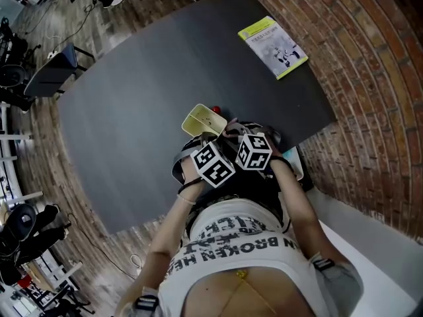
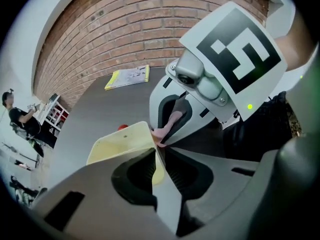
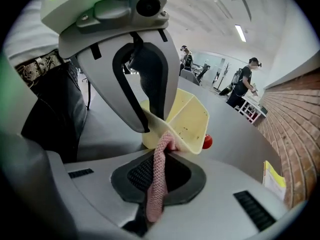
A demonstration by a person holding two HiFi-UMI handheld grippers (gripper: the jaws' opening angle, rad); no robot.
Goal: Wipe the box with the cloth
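Observation:
In the head view the pale yellow box (image 1: 202, 119) is tilted above the dark table's near edge, with both grippers at it. In the left gripper view my left gripper (image 2: 157, 151) is shut on one wall of the box (image 2: 122, 144). My right gripper (image 3: 162, 144) is shut on a pink knitted cloth (image 3: 159, 184), whose upper end lies against the rim of the box (image 3: 192, 121). The two grippers meet tip to tip at that rim; the left gripper (image 3: 150, 121) shows from the right gripper view. The box's inside has small dark specks.
A small red thing (image 3: 207, 142) lies on the table (image 1: 145, 84) just beyond the box. A yellow-and-white booklet (image 1: 272, 46) lies at the far right corner. Black fabric (image 3: 50, 109) sits at the near edge. A brick wall (image 1: 370, 78) runs along the right; people (image 3: 245, 86) stand far off.

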